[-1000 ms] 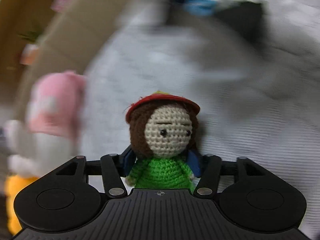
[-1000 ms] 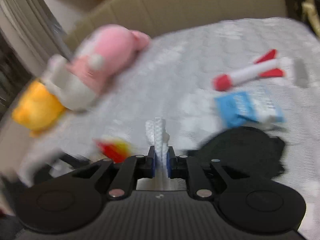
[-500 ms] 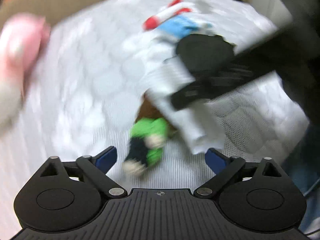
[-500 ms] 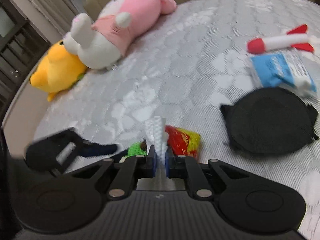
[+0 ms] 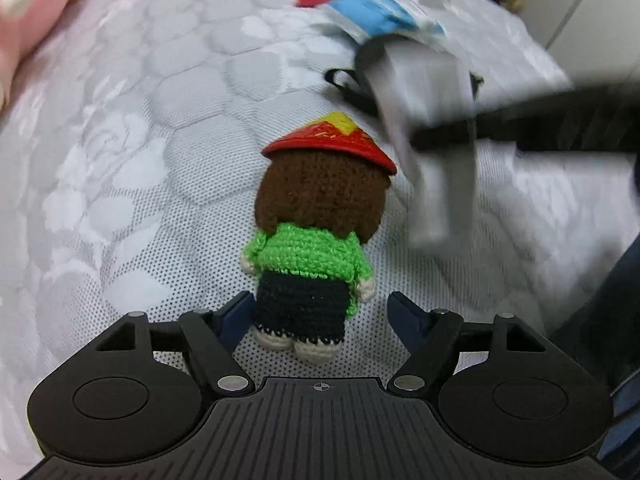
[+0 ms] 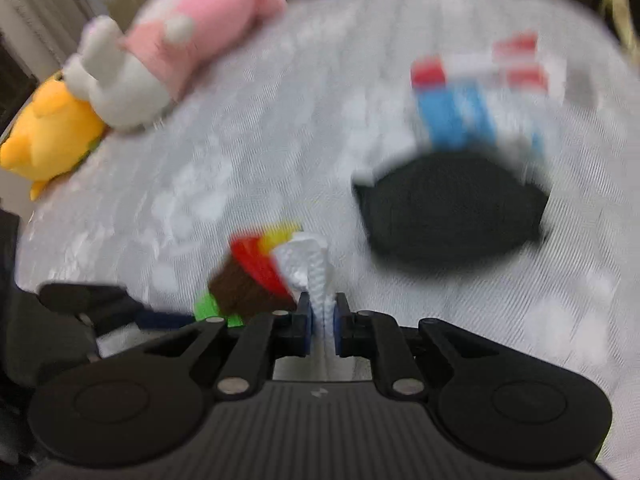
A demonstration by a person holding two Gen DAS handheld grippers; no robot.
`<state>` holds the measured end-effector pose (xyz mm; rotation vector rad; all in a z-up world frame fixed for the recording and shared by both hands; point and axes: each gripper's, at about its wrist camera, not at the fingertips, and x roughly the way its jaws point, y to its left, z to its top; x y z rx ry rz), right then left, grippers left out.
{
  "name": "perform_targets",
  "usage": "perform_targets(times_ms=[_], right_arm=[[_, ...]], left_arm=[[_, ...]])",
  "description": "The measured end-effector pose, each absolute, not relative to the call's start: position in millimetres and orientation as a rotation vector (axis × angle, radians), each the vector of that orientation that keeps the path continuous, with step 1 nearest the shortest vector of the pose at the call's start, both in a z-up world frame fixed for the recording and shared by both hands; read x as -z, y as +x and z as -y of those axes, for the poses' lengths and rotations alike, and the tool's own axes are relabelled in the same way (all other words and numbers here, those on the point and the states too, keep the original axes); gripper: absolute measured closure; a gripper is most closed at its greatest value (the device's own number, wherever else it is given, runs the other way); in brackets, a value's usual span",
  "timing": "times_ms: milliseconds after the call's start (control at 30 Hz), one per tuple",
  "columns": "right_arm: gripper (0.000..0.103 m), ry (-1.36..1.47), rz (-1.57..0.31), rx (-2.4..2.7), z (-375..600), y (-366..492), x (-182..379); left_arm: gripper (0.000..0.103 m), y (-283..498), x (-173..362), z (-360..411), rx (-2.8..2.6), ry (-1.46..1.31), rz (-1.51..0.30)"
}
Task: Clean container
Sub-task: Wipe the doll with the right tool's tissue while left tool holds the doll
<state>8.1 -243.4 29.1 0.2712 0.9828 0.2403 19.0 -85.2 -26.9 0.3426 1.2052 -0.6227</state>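
A crocheted doll [image 5: 316, 208] with a red hat, brown hair and a green top lies face down on the grey quilted bed [image 5: 140, 120]. My left gripper [image 5: 320, 312] hangs over it and its jaws are closing. The doll's legs are between the blue pads [image 5: 236, 312], which do not press on them. My right gripper [image 6: 322, 320] is shut on a folded white mesh cloth [image 6: 308, 264], just right of the doll [image 6: 248, 280]. In the left wrist view that cloth [image 5: 428, 140] shows as a blur beside the doll's hat.
A pink and white plush [image 6: 192, 36] and a yellow plush [image 6: 48, 136] lie at the far left of the bed. A black round pouch [image 6: 452, 204], a blue packet [image 6: 460, 116] and a red and white rocket toy [image 6: 500, 64] lie to the right.
My left gripper let go of the doll, which had faced the camera and now lies face down between the jaws. The right gripper carried the cloth closer to the doll.
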Motion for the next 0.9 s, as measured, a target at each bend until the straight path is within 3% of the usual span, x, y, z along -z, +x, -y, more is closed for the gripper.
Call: perform_targets(times_ms=[167,400,567,733,900], right_arm=[[0.092,0.397,-0.952,-0.390,224,25,-39],[0.091,0.251,-1.014,-0.375,217,32,-24],[0.083,0.245,-1.051,-0.359,245,20,-20],[0.090,0.349,-1.033,-0.349,254,18,-22],[0.091,0.313,-1.020,-0.280,259,13,-21]], left_arm=[[0.022,14,30,91,0.614,0.371,-1.212],[0.013,13,29,86,0.591,0.350,-1.217],[0.010,26,27,69,0.587,0.178,-1.267],[0.008,40,36,50,0.586,-0.059,-1.355],[0.009,52,47,73,0.605,0.034,-1.326]])
